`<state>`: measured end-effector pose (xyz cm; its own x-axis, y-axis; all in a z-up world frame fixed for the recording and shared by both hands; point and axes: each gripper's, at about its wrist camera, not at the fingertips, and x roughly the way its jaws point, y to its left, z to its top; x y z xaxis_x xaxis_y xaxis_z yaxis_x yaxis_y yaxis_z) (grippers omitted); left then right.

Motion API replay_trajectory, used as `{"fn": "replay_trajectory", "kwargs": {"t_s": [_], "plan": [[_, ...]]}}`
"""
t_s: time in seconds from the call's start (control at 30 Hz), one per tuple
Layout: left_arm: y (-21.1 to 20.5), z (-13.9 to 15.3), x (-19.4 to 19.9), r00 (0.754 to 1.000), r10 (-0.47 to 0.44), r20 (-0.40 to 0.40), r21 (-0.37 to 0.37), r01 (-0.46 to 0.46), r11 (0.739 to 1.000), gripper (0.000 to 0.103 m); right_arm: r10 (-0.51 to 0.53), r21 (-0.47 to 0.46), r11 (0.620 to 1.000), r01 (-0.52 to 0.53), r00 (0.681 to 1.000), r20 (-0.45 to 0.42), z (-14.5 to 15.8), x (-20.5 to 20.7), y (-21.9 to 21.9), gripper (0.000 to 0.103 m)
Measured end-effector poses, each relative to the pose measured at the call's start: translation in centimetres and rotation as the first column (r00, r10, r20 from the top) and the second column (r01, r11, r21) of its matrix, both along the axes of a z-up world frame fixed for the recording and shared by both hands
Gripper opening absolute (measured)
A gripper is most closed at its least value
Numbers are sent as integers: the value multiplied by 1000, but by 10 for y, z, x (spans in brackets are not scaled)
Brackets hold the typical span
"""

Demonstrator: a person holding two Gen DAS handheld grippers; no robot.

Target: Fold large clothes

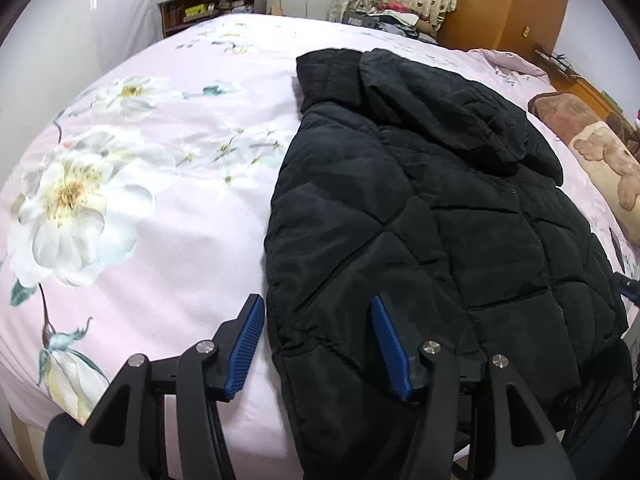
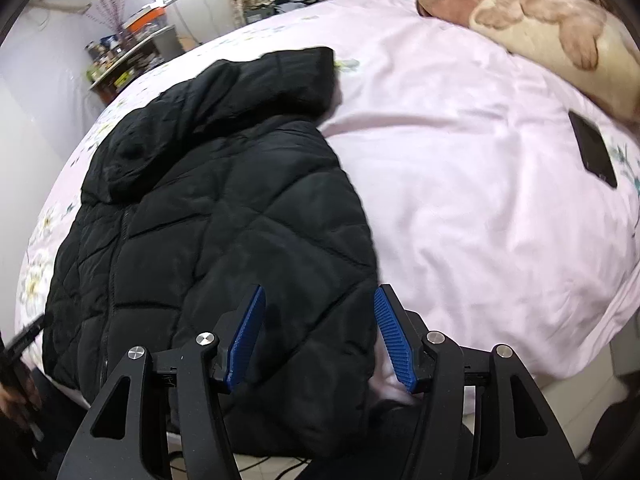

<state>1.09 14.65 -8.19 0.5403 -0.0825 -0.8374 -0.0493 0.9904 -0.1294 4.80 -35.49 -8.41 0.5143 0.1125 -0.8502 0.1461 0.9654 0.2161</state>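
A big black puffy jacket point(image 1: 432, 216) lies flat on a bed with a pink flowery sheet point(image 1: 168, 208). Its hood is at the far end and its bottom edge hangs a little over the near side of the bed.

The left gripper point(image 1: 318, 340) points down at the jacket's near left corner. Its two blue fingers point(image 1: 245, 346) stand wide apart. The left finger is over the pink sheet, just beside the jacket's edge. The right finger is over the black cloth. The jacket's side edge runs up between them. The pads do not press on anything, so the gripper holds nothing.

The right gripper point(image 2: 320, 332) points down at the jacket's near right corner. Its blue fingers point(image 2: 394, 340) are also wide apart. The left finger is over the black cloth and the right finger is over the pink sheet, close to the jacket's edge. The edge of the jacket sits between them. Nothing is pinched here either. Whether the tips touch the cloth cannot be told.

Past the right finger, well away on the sheet, lies a dark flat phone point(image 2: 592, 152). Further off is a brown and cream blanket point(image 2: 552, 28) with a bear on it. At the far left edge of the right view, a hand point(image 2: 18, 396) with the other gripper peeks in.
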Motion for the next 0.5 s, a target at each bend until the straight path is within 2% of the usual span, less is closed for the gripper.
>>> {"fn": "replay_trajectory", "kwargs": {"t_s": [0.13, 0.27, 0.5], "plan": [[5, -8, -2, 1000, 12, -24, -28, -13, 1000, 60, -17, 59, 998, 20, 998, -52, -12, 3, -11, 58], [0, -19, -9, 998, -6, -63, -77, 1, 997, 60, 28, 122, 992, -14, 993, -112, -24, 4, -12, 58], [-13, -30, -15, 995, -36, -93, -68, 30, 997, 61, 44, 224, 975, 0, 980, -194, -42, 5, -14, 61]]}}
